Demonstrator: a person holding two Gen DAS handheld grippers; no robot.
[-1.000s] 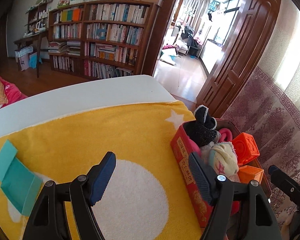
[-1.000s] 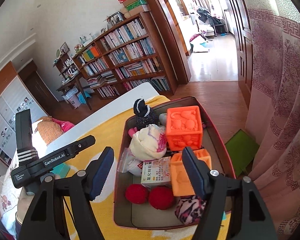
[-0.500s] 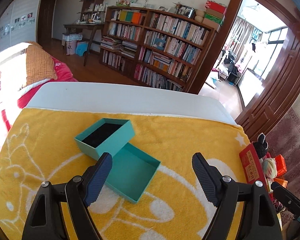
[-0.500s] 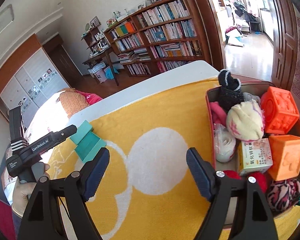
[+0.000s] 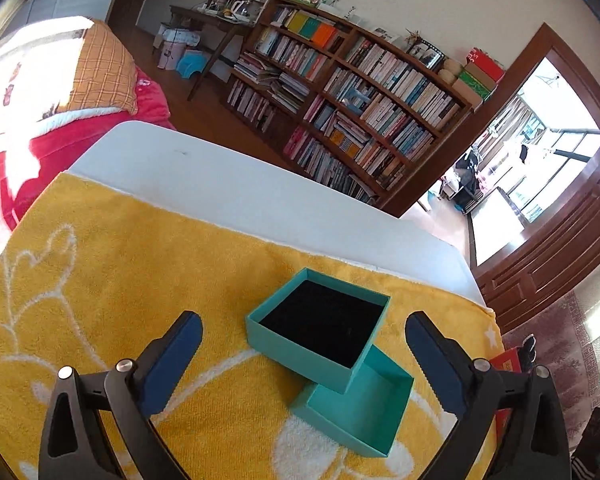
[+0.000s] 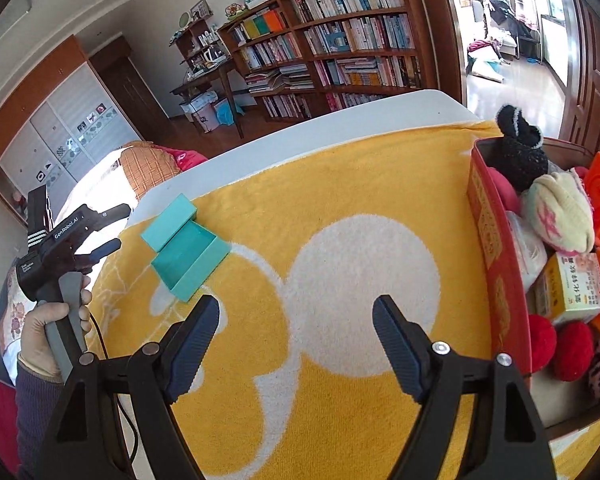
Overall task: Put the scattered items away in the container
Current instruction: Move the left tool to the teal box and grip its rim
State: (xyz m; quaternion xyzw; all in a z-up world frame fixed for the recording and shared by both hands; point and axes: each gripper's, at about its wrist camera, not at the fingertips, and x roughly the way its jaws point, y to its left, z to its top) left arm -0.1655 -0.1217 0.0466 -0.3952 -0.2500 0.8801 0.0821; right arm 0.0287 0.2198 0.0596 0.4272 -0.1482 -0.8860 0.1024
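**Last stray item: the teal box, and my left is the one lined up on it**

Left wrist view: my left gripper (image 5: 302, 360) has its jaws spread wide with nothing in them. The teal gift box (image 5: 320, 330), open side up with a black lining, sits right between and just ahead of the jaws on the yellow towel (image 5: 120, 272) that covers the desk. One corner of it is propped on its lid (image 5: 360, 416), which lies open side up, nearer me and off to the right. The box is turned corner-on to me, so I reckon I'd need to twist a bit to get the jaws square on two flat sides.

Right wrist view: my right gripper (image 6: 296, 340) is also spread and empty, hanging over the white circle on the towel. From here the box and lid lie well off to the left, while the red container (image 6: 496, 264), already stuffed with toys and socks, is just to the right. So the left is clearly nearer the box, the right nearer the container.

Readable writing: "GenRobot.AI" on the left gripper's body. A medicine carton (image 6: 576, 288) in the container has Chinese print I can't make out properly.
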